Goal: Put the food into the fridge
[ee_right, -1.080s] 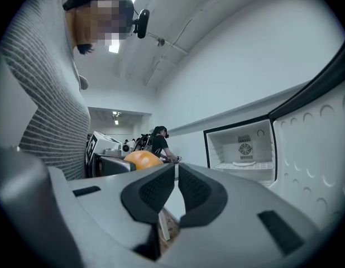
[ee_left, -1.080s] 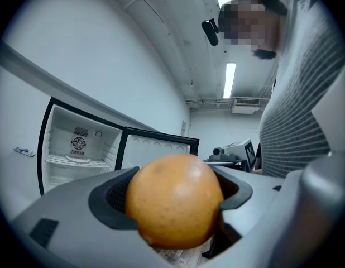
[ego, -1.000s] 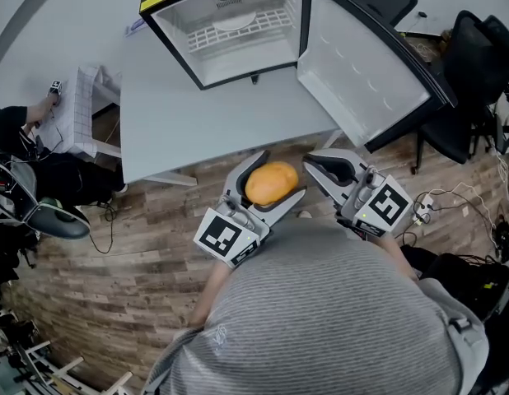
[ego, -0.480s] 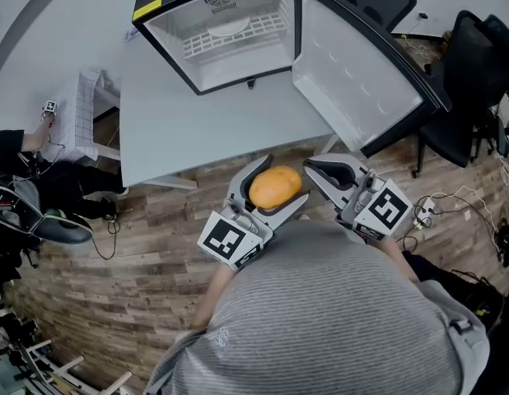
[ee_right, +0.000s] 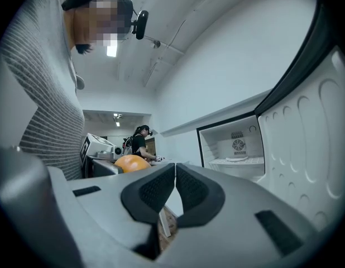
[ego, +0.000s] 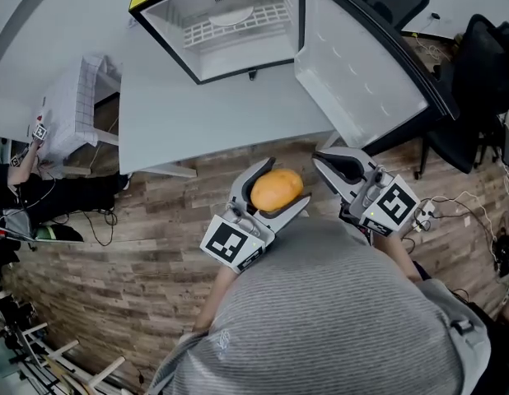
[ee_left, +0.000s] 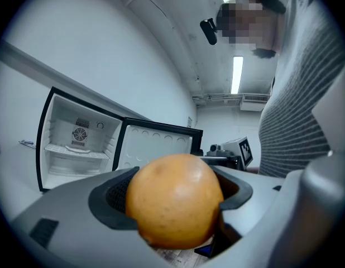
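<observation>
An orange, round fruit (ego: 276, 190) sits clamped between the jaws of my left gripper (ego: 277, 188), held over the wooden floor just in front of the grey table (ego: 197, 113). The same orange (ee_left: 175, 206) fills the left gripper view, and it shows small as the orange (ee_right: 132, 163) in the right gripper view. My right gripper (ego: 330, 160) hangs beside it to the right, shut with nothing between its pads (ee_right: 156, 190). The small fridge (ego: 226, 25) stands on the table with its door (ego: 361, 60) swung wide; a white plate (ego: 235, 18) lies on its wire shelf.
Dark office chairs (ego: 477, 81) stand at the right behind the fridge door. A checked cloth (ego: 69, 109) hangs at the table's left end. Cables (ego: 464, 208) trail over the wooden floor at right, and another person (ee_right: 138, 142) stands far off in the room.
Both grippers have shifted slightly right and toward the table with the orange still clamped. The fridge and table sit a little higher in the head view.
</observation>
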Demonstrator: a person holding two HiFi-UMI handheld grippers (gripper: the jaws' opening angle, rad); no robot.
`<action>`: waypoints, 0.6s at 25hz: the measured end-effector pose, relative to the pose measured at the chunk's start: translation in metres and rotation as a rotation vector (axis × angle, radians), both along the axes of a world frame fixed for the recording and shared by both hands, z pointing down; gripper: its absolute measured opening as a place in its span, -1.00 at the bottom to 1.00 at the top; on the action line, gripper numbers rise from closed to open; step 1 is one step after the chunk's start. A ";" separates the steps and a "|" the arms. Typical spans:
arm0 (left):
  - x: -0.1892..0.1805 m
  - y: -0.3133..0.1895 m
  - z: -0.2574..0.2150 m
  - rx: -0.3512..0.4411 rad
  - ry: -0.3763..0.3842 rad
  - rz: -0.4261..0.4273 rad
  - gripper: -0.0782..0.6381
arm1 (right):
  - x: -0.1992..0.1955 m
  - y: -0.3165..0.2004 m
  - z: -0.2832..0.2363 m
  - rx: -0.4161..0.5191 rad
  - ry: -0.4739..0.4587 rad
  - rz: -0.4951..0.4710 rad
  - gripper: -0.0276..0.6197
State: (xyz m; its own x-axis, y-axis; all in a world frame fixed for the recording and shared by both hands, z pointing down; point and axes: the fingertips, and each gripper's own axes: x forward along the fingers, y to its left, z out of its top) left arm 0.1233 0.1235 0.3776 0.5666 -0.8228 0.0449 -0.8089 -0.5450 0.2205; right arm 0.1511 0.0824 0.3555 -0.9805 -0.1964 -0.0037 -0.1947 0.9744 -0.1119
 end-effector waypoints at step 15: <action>-0.098 -0.087 -0.008 0.040 0.032 0.037 0.31 | -0.092 -0.072 -0.005 0.002 0.003 0.036 -0.88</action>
State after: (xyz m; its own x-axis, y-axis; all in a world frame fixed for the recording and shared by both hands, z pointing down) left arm 0.0251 0.0366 0.3696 0.5972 -0.8021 -0.0060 -0.7810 -0.5832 0.2234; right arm 0.0589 0.0100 0.3504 -0.9728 -0.2318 -0.0016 -0.2302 0.9669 -0.1097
